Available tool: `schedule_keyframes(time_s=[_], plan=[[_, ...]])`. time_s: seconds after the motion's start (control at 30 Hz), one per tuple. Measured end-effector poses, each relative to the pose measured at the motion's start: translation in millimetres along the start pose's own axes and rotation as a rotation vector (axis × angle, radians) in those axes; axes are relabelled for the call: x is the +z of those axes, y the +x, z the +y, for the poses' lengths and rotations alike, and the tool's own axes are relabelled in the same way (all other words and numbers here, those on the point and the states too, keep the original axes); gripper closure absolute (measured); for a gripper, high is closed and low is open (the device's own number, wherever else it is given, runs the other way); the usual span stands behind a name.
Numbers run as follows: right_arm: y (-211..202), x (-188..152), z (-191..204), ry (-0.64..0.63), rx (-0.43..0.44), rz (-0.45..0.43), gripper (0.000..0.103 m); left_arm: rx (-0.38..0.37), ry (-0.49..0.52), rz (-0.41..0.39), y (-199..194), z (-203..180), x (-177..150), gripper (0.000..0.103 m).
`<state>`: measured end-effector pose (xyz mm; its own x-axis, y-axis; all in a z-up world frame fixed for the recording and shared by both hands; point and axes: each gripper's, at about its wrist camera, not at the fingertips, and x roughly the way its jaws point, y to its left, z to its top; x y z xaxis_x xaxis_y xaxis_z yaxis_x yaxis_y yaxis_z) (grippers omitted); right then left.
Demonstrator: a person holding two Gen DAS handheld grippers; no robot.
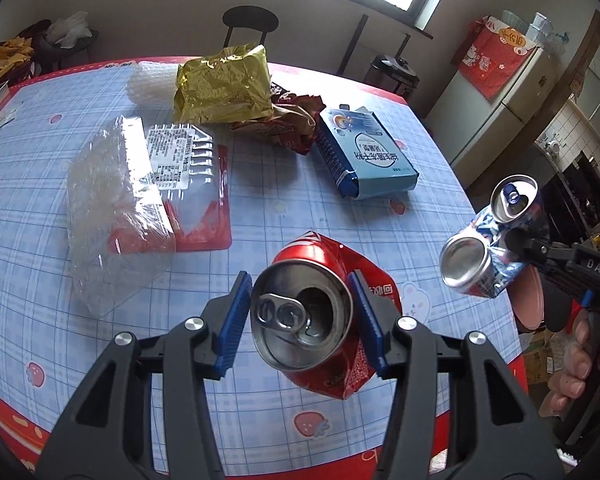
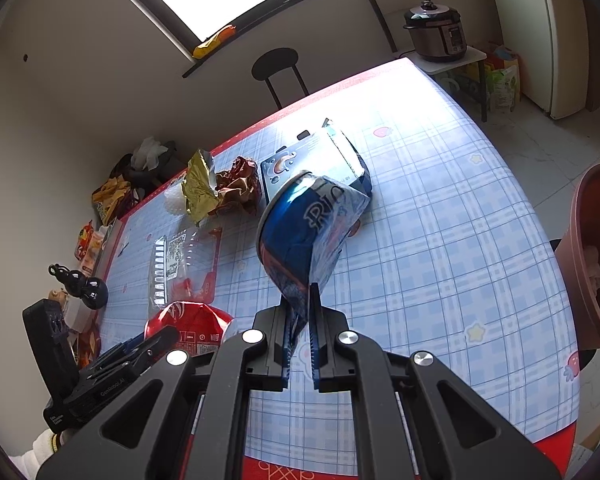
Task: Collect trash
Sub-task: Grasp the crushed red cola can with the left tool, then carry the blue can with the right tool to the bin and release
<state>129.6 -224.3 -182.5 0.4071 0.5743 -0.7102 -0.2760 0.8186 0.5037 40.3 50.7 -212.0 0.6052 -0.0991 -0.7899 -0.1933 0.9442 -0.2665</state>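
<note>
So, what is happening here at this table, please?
A person is clearing trash from a table with a handheld claw in each hand. The left claw has a crushed red can between its blue pads, with small gaps showing at the rim. The right claw is clamped on a flattened blue can, held above the table near a brown bin. A gold bag, a blue carton and a clear plastic tray lie on the table.
</note>
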Motion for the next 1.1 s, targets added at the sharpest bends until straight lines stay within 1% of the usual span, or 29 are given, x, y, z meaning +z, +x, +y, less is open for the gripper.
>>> schedule_keyframes(time_s=[0.17,0.23,0.33,0.4,0.5,0.57,0.6,0.63,0.7,0.77,0.8,0.83,0.93,1.1], plan=[[-6.4,2.5,-0.9,-0.002,0.017,-0.024,0.095,0.015,0.018,-0.063,-20.3,-5.0,17.8,0.052],[-11.1,3.2,-1.5,-0.010,0.023,-0.041,0.099,0.018,0.031,-0.085,-27.8,-8.7,24.3,0.052],[-17.3,3.0,-4.7,-0.018,0.029,-0.057,0.101,0.023,0.050,-0.110,-36.5,-15.8,32.5,0.052],[-16.1,3.1,-8.4,-0.004,0.012,-0.048,0.101,0.029,0.056,-0.117,-39.2,-19.1,36.3,0.052],[-8.6,0.5,-13.2,0.014,-0.004,-0.011,0.096,0.042,0.044,-0.126,-43.3,-17.1,36.8,0.052],[-1.9,-1.3,-10.5,-0.006,-0.007,0.014,0.081,0.048,0.024,-0.129,-46.6,-11.5,35.3,0.052],[2.3,-2.6,-7.8,-0.030,-0.019,0.023,0.063,0.053,0.015,-0.131,-48.3,-8.5,34.2,0.052],[7.9,-3.3,-4.8,-0.059,-0.028,0.036,0.055,0.057,0.006,-0.133,-50.2,-4.9,33.0,0.052],[23.6,-2.7,0.6,-0.113,-0.036,0.063,0.053,0.063,-0.010,-0.138,-54.2,2.2,30.8,0.052],[47.1,0.4,4.6,-0.159,-0.058,0.112,0.046,0.075,-0.026,-0.145,-57.9,9.9,28.3,0.052],[60.2,2.4,6.2,-0.175,-0.063,0.134,0.041,0.077,-0.039,-0.148,-59.7,14.5,27.3,0.052],[73.2,4.4,7.4,-0.186,-0.060,0.158,0.038,0.078,-0.054,-0.150,-61.6,19.5,26.0,0.052],[108.3,11.7,9.9,-0.197,-0.077,0.207,0.036,0.088,-0.080,-0.153,-66.8,32.6,21.6,0.052],[142.0,24.3,10.7,-0.209,-0.106,0.228,0.036,0.110,-0.119,-0.146,-70.9,53.1,16.0,0.052]])
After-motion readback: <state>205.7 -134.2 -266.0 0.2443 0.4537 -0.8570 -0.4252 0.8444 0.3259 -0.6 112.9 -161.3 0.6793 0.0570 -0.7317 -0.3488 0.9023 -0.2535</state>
